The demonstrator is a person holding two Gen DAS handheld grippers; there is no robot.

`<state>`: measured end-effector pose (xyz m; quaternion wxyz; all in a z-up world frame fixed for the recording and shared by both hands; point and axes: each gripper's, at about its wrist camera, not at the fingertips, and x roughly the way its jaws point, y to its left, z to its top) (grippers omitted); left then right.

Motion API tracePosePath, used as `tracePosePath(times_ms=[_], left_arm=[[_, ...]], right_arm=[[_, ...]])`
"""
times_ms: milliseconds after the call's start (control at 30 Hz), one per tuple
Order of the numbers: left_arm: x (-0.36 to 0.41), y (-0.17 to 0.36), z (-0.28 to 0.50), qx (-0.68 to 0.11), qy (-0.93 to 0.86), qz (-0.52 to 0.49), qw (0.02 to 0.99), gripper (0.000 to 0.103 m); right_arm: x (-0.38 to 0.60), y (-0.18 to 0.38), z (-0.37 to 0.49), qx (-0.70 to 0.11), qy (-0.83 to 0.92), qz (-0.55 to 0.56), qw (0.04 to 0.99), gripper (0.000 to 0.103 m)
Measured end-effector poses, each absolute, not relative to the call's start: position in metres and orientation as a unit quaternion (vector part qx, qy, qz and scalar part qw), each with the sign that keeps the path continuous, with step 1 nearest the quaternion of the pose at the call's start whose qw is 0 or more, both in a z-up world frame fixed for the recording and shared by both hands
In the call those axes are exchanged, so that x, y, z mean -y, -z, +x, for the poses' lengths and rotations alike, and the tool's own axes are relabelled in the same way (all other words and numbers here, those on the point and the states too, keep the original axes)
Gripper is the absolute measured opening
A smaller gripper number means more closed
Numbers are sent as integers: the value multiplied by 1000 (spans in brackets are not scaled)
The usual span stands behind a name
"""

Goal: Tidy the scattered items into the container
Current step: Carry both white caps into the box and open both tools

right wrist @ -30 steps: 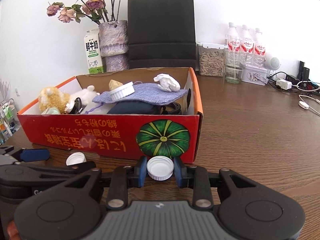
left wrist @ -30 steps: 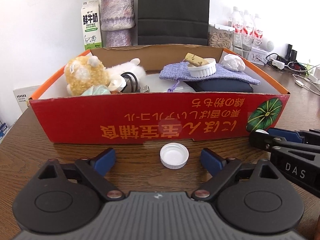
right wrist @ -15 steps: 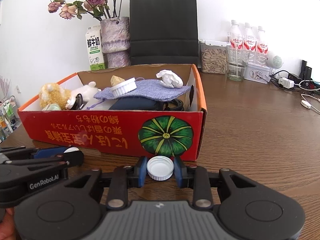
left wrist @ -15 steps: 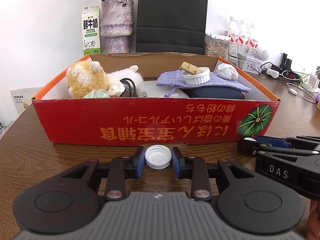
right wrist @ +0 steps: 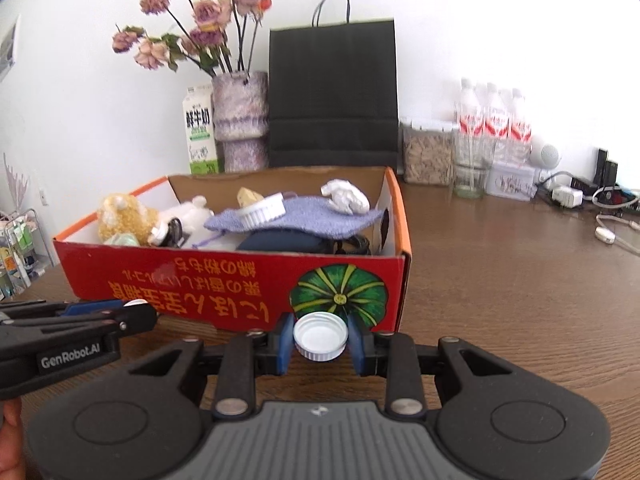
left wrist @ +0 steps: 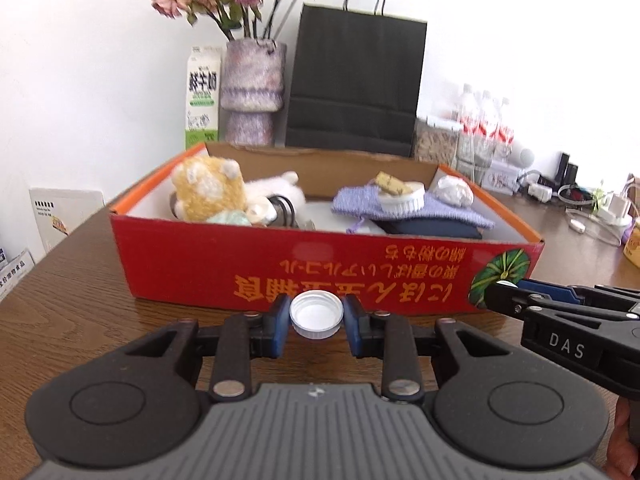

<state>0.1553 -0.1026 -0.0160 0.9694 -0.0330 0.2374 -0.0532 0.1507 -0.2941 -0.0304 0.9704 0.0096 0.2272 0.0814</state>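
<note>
Caps are what I am tidying now: one white bottle cap [left wrist: 316,315] sits pinched in my left tool [left wrist: 316,322], and a second white cap [right wrist: 320,336] sits pinched in my right tool [right wrist: 320,340]. Both tools are narrowed to the cap's width, blue pads pressing its ribbed sides, open side up. I judge both caps to be just off the counter [left wrist: 80,312], in front of the red box's [left wrist: 248,264] long near wall; the left one is about mid-wall, the right one by the pumpkin print near the box's right corner.

To do this step well, I would lift each cap straight up until it clears the cardboard rim, then carry it forward over the wall before letting go. The grip is on a shallow, slick ring, so I would keep the tools level and avoid any quick twist that could pop a cap out. The box is already crowded with a plush toy [left wrist: 208,186], a knitted cloth [left wrist: 432,210] and a ramekin [left wrist: 402,200]; I would aim for a low gap, and keep the two tools apart so they do not knock together
</note>
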Motion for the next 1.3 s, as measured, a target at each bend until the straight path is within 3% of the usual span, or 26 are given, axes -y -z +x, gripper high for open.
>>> tracePosePath(times_ms=[400, 667, 833, 933, 1300], left_arm=[[80, -57, 146, -111, 46, -63, 991, 29], [73, -84, 198, -90, 14, -72, 993, 29], [64, -63, 238, -92, -8, -82, 992, 29], [62, -46, 256, -134, -12, -62, 989, 29], [71, -35, 247, -134, -14, -30, 990, 29]], right_arm=[[275, -23, 150, -117, -106, 29, 987, 28], [243, -59, 195, -75, -115, 28, 990, 28], [235, -51, 237, -92, -111, 52, 988, 28], [234, -33, 251, -122, -108, 37, 986, 28], [236, -13, 251, -152, -94, 32, 983, 28]])
